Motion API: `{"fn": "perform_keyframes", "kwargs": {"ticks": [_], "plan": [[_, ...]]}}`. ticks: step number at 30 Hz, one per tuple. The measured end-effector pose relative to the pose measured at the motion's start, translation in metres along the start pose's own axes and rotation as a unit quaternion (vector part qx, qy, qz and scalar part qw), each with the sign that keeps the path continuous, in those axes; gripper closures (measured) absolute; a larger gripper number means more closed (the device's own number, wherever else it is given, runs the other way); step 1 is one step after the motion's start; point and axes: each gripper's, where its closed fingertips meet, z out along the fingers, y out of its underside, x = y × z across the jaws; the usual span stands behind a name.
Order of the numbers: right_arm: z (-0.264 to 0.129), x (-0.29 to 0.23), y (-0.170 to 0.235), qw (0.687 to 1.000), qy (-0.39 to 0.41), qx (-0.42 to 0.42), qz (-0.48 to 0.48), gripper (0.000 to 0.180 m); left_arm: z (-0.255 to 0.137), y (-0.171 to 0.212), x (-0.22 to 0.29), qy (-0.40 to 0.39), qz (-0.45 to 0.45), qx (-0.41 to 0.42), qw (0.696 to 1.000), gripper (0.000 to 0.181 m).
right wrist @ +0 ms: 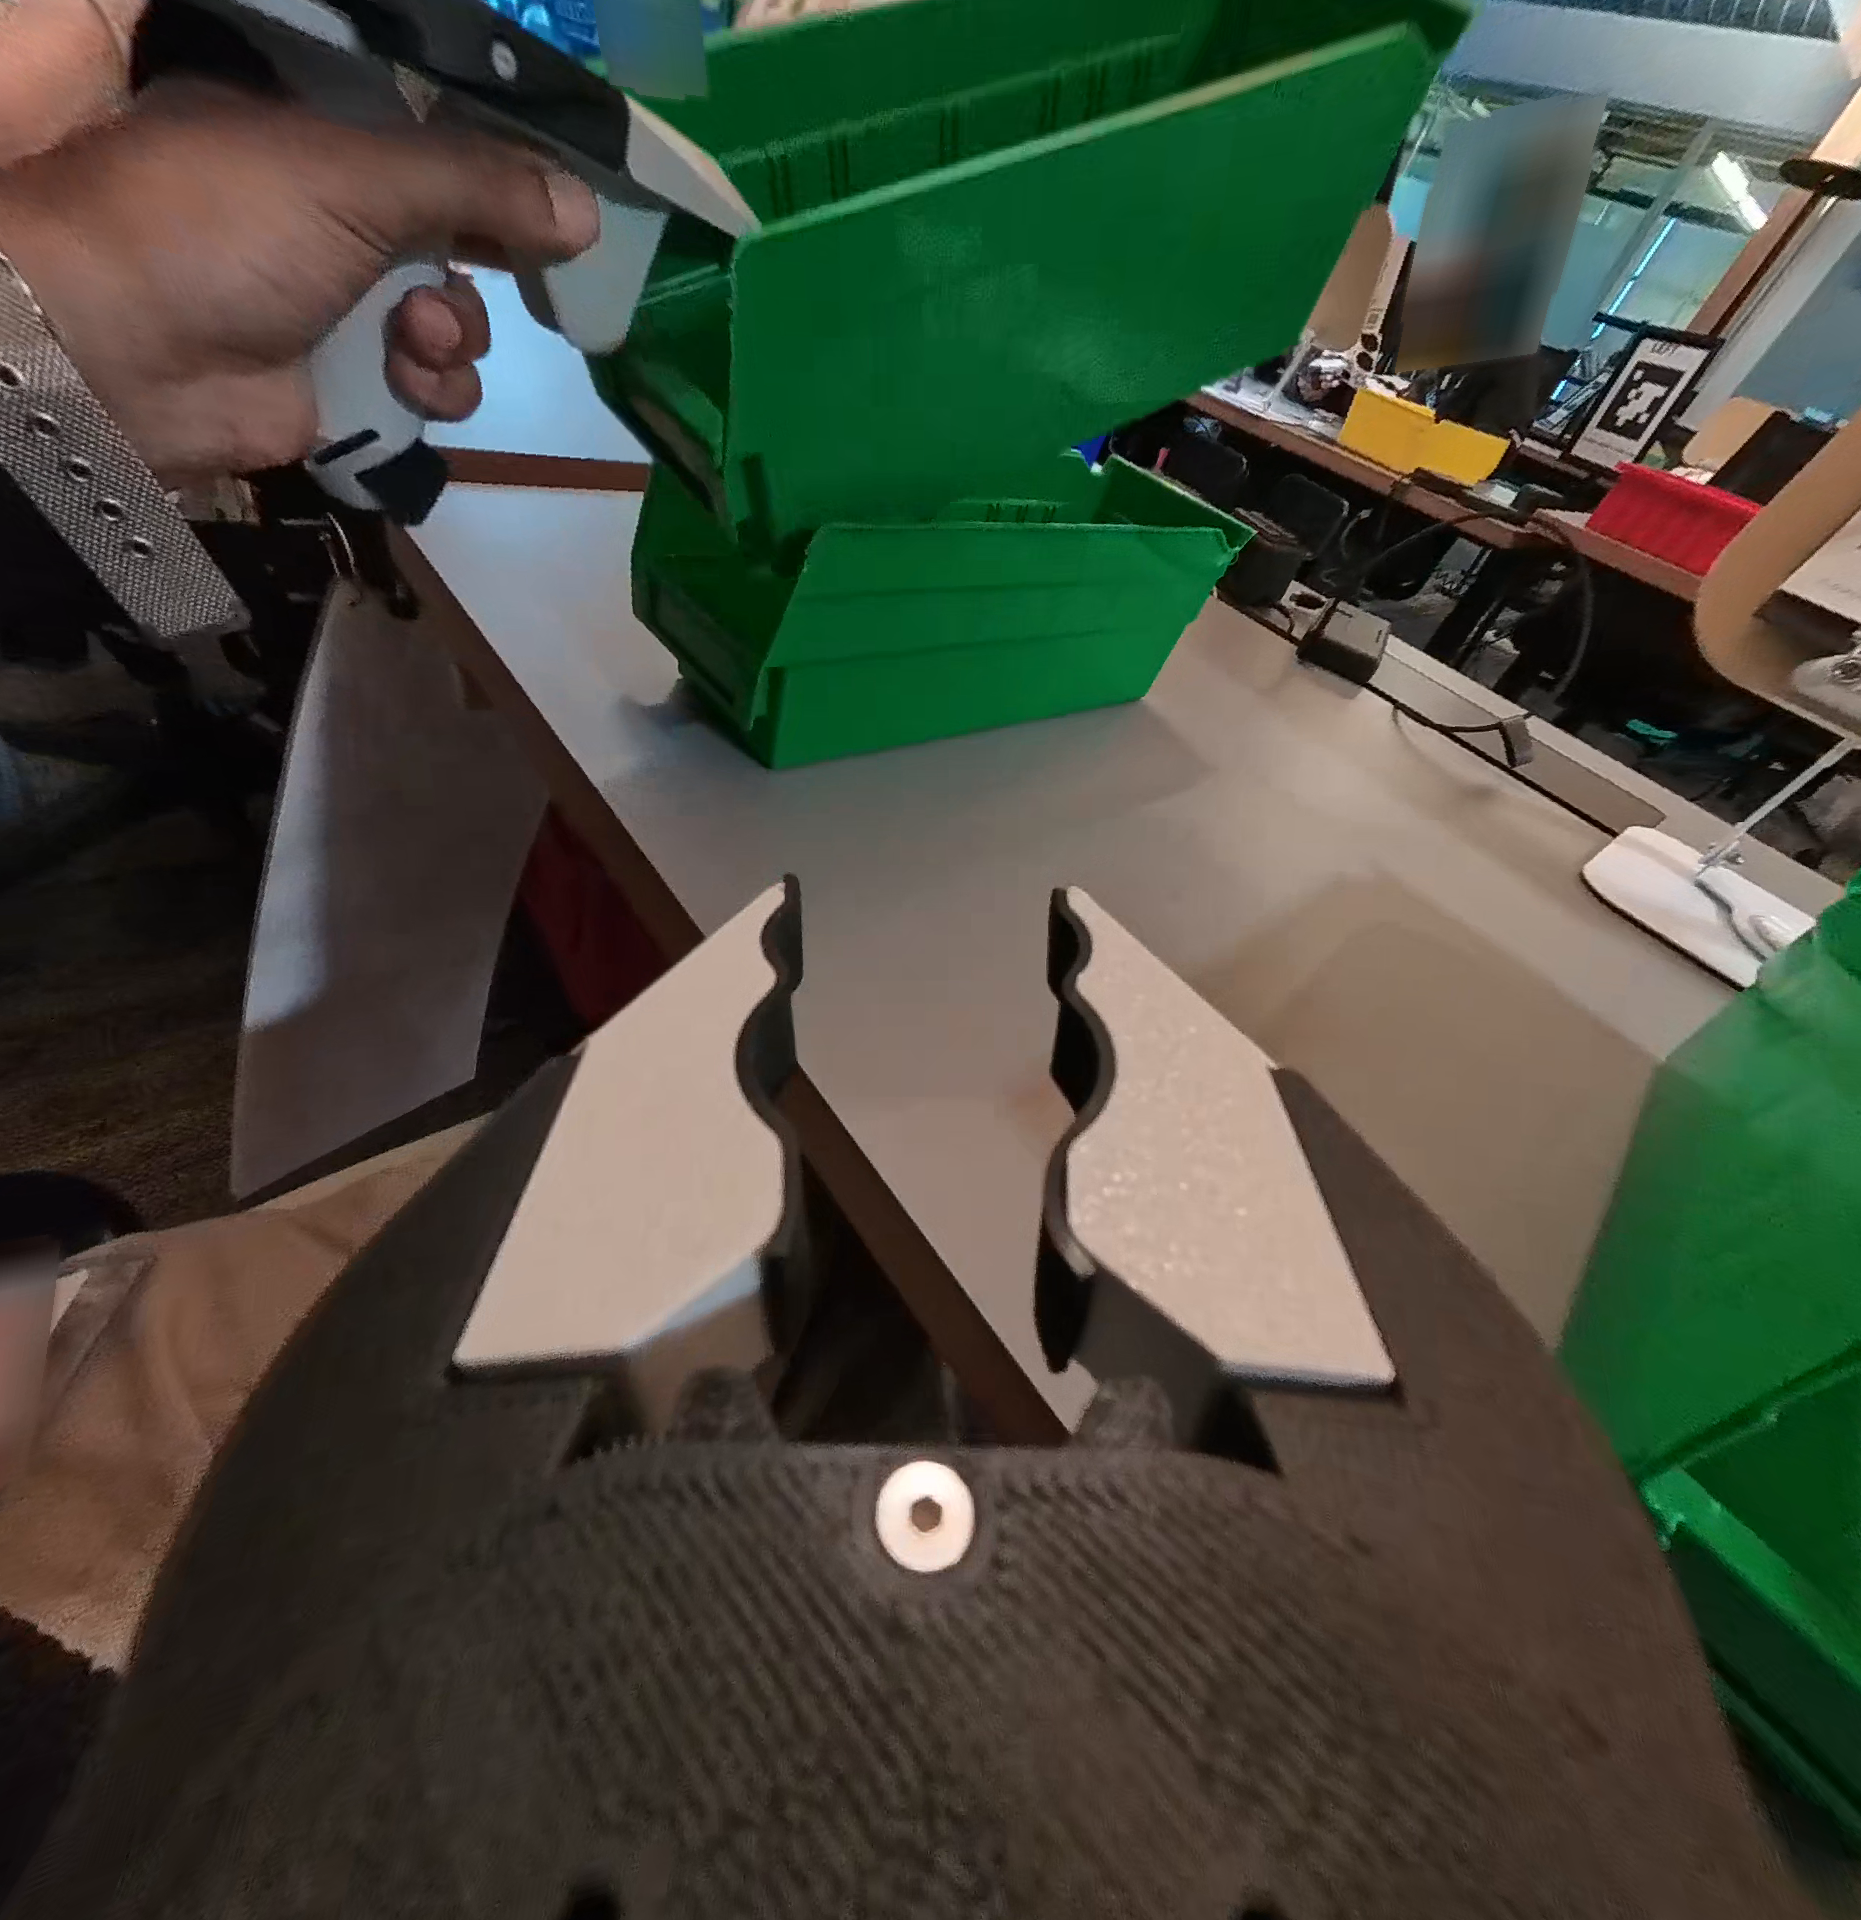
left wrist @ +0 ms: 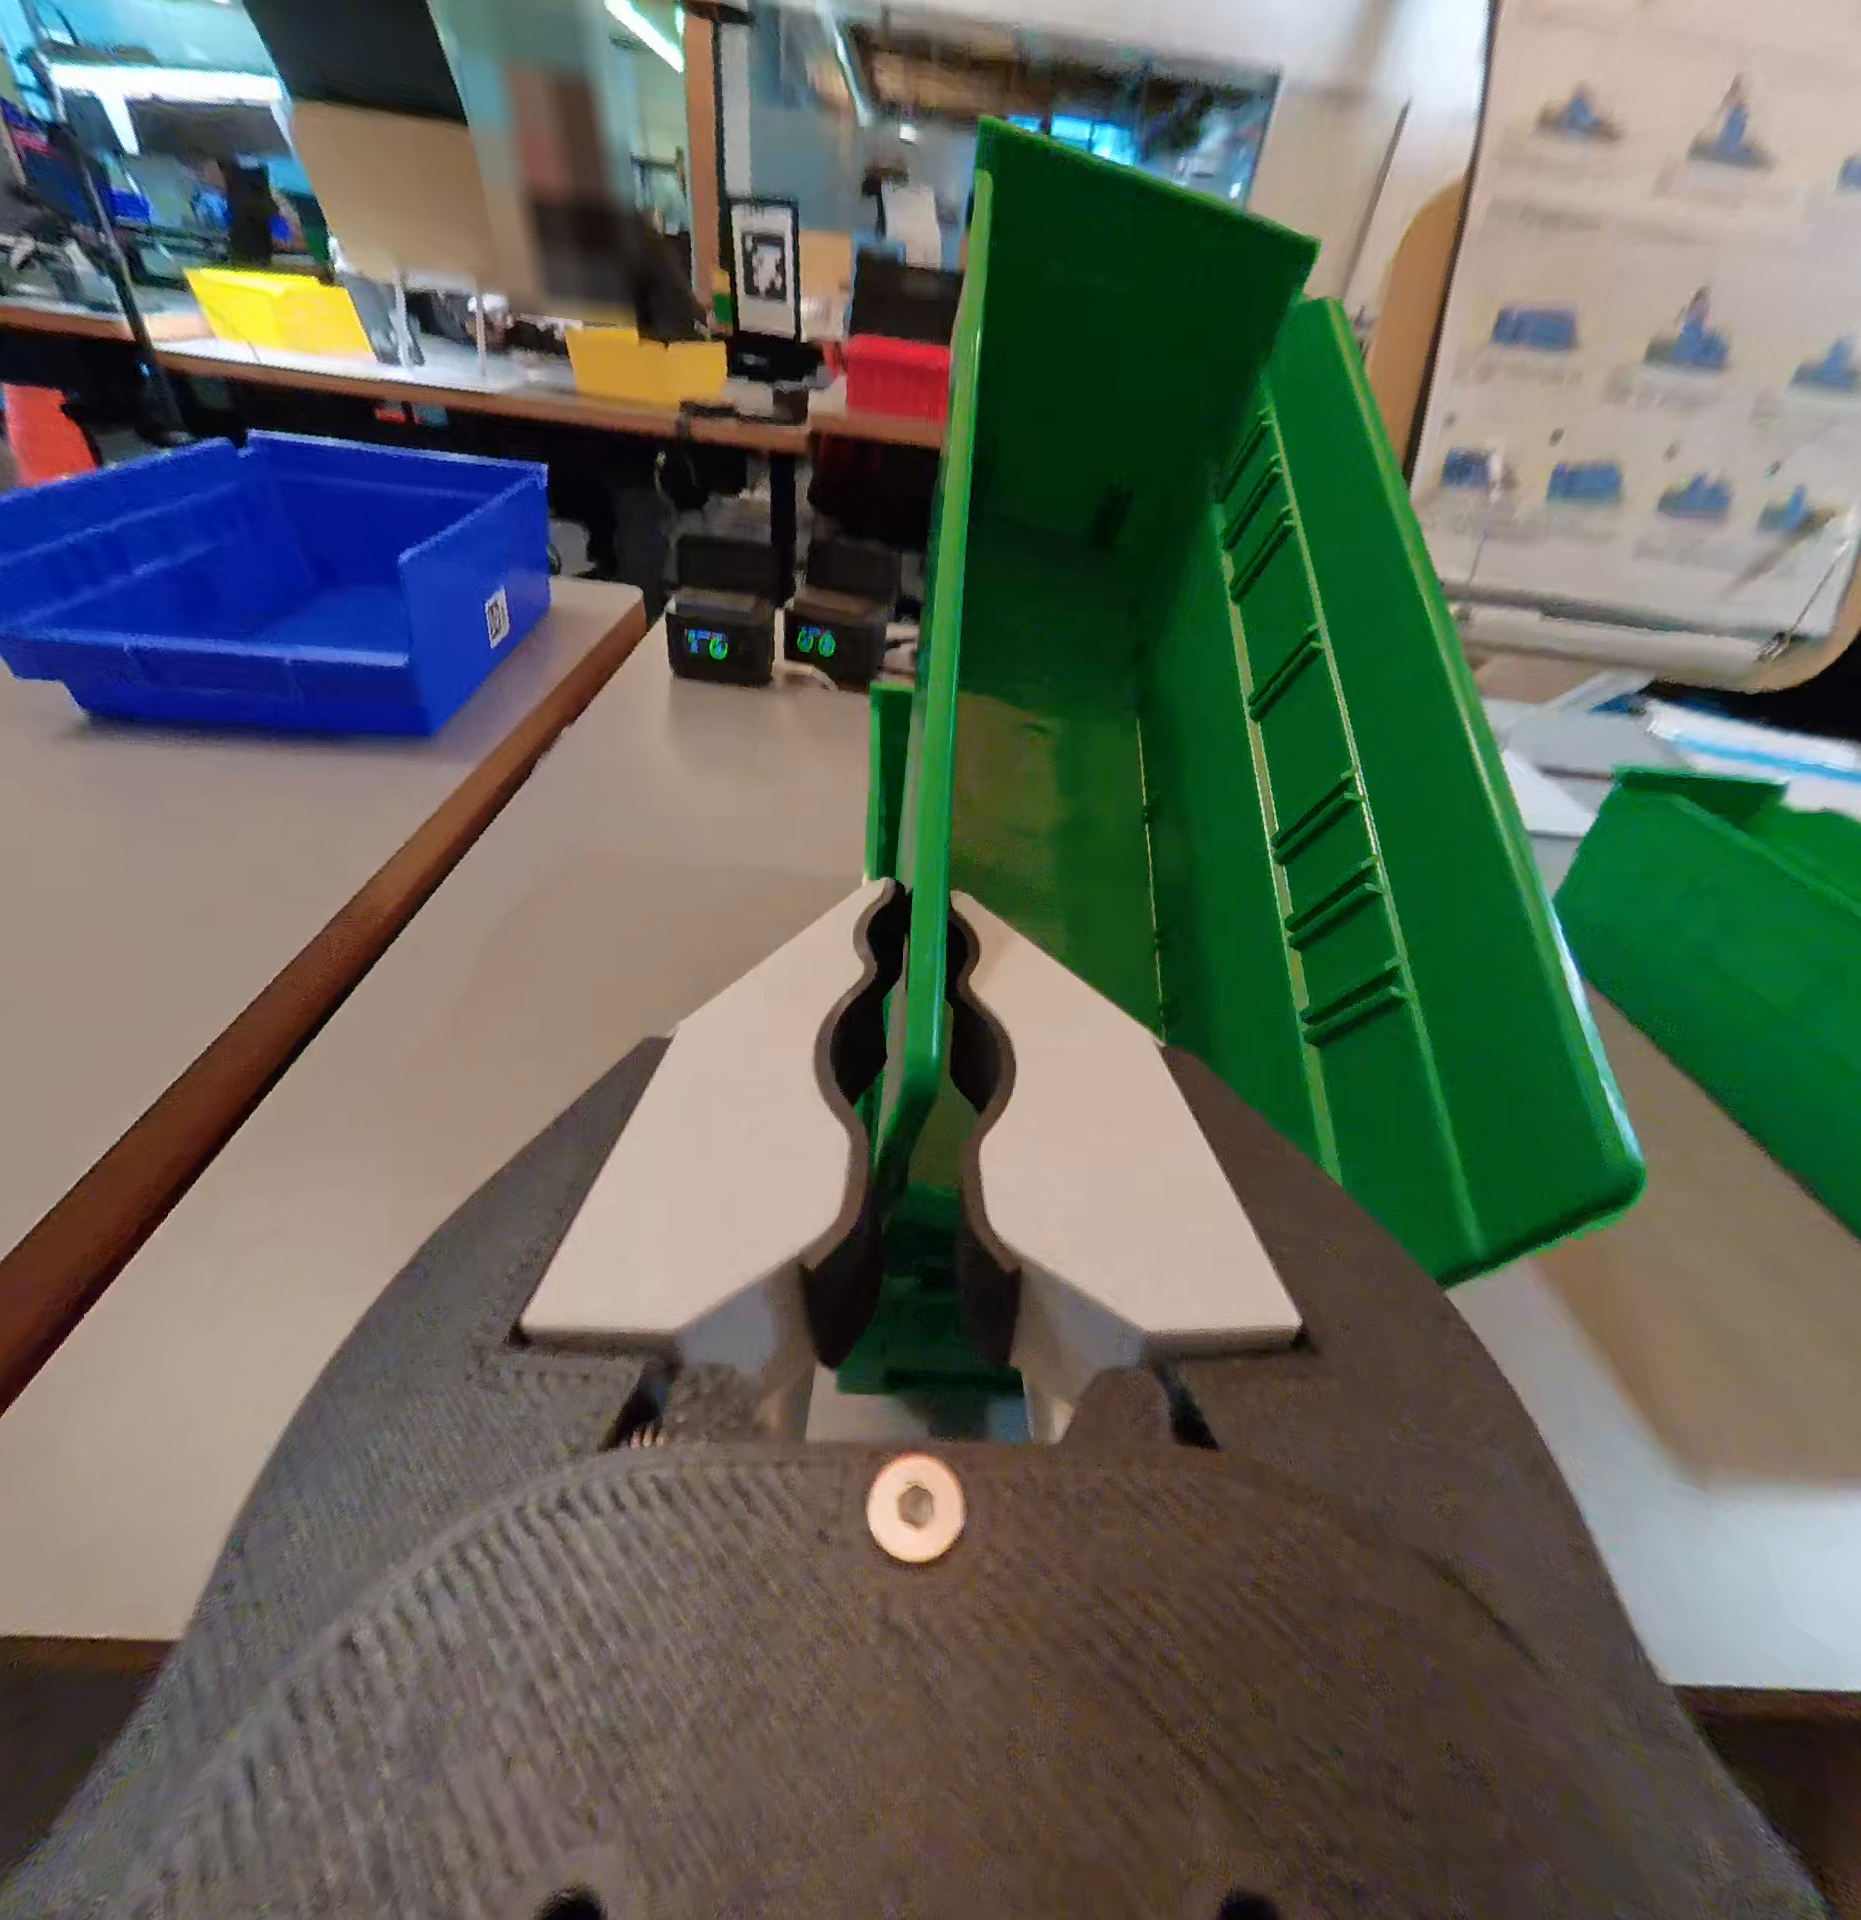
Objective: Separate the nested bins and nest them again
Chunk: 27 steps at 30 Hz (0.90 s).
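The grey table [right wrist: 1269,831] is the broadest thing here, smooth and matte with a dark brown edge; everything below is placed against it.

Lifted clear above the table is a long green bin [left wrist: 1196,727], glossy moulded plastic with thin straight walls and a row of slotted ribs along its inner side; it hangs tilted, its open side turned to the camera in the left wrist view, and nothing lies in it. Under it, resting on the table, sits a second green bin [right wrist: 967,644] of the same make, with a stepped outer wall and a notched front; what it holds cannot be seen. A third green bin [right wrist: 1757,1247] stands at the table's right end, blurred, close to the right gripper. On a neighbouring table to the left stands a blue bin [left wrist: 271,592], wider and shallow, its inside bare, a small sticker on one wall.

The left gripper [left wrist: 921,904], ridged black printed body with flat grey fingers and wavy black pads, pinches the thin rim of the lifted green bin at its near end; a hand [right wrist: 230,281] grips its white handle above the table's edge.

The right gripper [right wrist: 921,914] hovers over the table's near edge, its jaws spread apart with only bare tabletop between them.
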Motion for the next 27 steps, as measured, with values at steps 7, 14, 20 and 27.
{"fn": "perform_keyframes", "kwargs": {"ticks": [7, 14, 20, 27], "plan": [[0.001, -0.003, 0.003, 1.000, -0.009, -0.003, 0.005, 0.135, 0.021, 0.020, 0.000, 0.003, 0.015, -0.075, 0.997, 0.179], [0.000, -0.005, 0.004, 1.000, -0.013, -0.002, 0.000, 0.136, 0.029, 0.027, -0.002, -0.005, 0.008, -0.108, 0.994, 0.180], [0.000, -0.008, 0.005, 1.000, -0.016, -0.004, -0.002, 0.137, 0.031, 0.030, -0.004, 0.001, -0.016, -0.121, 0.993, 0.179], [0.000, -0.010, 0.006, 1.000, -0.018, -0.004, -0.006, 0.138, 0.031, 0.029, -0.008, -0.011, -0.028, -0.110, 0.994, 0.179]]}}
